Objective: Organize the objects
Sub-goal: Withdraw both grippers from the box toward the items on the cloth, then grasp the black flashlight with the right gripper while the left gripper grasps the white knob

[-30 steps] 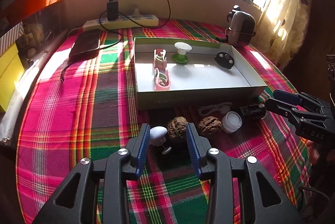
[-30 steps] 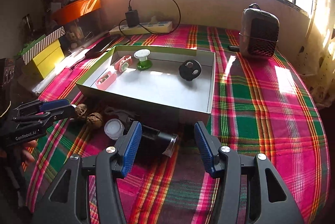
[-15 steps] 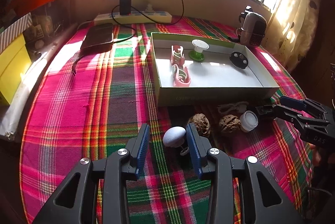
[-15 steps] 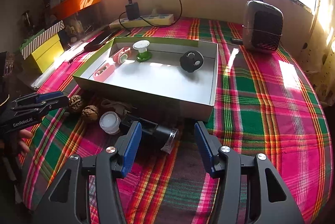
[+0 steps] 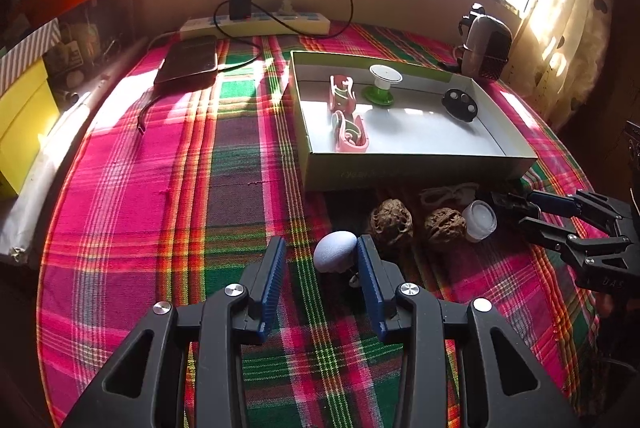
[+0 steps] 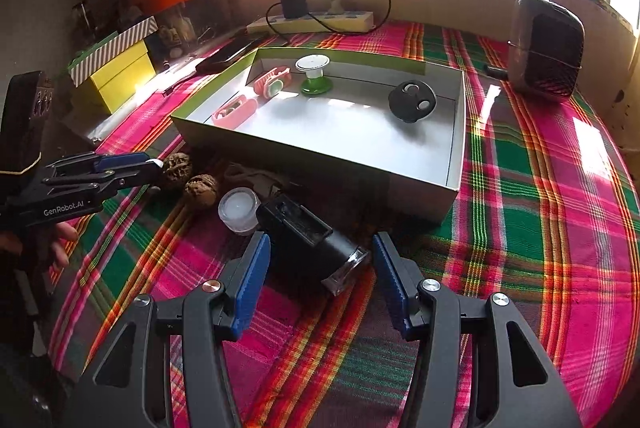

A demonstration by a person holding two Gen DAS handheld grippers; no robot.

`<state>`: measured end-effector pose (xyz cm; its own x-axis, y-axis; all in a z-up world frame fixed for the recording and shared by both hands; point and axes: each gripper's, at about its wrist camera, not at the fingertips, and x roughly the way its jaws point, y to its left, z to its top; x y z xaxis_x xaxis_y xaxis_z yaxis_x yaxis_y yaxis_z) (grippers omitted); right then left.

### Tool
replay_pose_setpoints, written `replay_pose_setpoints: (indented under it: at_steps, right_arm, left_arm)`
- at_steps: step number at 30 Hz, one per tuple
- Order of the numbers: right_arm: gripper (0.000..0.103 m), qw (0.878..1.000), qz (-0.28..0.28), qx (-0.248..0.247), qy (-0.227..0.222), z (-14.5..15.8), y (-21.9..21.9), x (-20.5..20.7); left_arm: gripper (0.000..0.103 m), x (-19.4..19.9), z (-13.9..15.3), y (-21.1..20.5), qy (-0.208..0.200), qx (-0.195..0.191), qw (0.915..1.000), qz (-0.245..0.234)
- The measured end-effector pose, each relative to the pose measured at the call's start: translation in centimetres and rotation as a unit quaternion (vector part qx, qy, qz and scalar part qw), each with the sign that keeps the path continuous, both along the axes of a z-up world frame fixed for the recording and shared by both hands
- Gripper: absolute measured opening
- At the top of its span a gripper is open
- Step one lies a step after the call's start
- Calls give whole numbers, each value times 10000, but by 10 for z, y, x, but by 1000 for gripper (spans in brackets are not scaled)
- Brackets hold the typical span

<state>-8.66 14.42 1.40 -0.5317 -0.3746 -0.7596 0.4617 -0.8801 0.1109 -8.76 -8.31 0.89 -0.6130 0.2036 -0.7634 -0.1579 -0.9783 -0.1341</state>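
Room: sunlit window wall, counter (image 5: 120, 187) under a plaid cloth, power strip (image 5: 256, 23) at the back, small heater (image 6: 546, 47) far right.
Left gripper (image 5: 320, 260): jaws partly open around a small pale egg-shaped knob (image 5: 335, 256); right pad looks to touch it, left pad apart, so not clamped yet.
Right gripper (image 6: 320, 260): wide open, straddling a black cylinder with a clear end (image 6: 308, 244) lying on the cloth; no contact seen.
Knob handling: likely light, hard, smooth, rounded, so it could squirt out; take it across the widest part, low, with a slow close. A short stem seems to sit under it.
Cylinder handling: probably stiff and heavier, may roll; grip across the black body, not the clear cap.
Box (image 5: 400, 167): open, shallow, white inside; holds two pink clips (image 5: 348, 127), a green-and-white spool (image 5: 382, 85), a black round piece (image 5: 460, 103). Plenty of bare floor left.
Loose, in front of box: two walnuts (image 5: 391, 222), a small white jar (image 5: 480, 220), a pale cord (image 5: 448, 192).
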Motion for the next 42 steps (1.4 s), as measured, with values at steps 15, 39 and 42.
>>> replay_pose_setpoints:
  at_steps: [15, 39, 42]
  right_arm:
    - [54, 9992, 250, 291, -95, -7, -14, 7]
    - [38, 9981, -96, 591, 150, -9, -26, -1]
    - [34, 9984, -110, 540, 141, -8, -24, -1]
  left_arm:
    - [35, -2, -4, 1, -90, -208, 9997, 67]
    - [25, 3, -5, 3, -19, -426, 9988, 238]
    - [20, 4, -5, 3, -24, -444, 9988, 224]
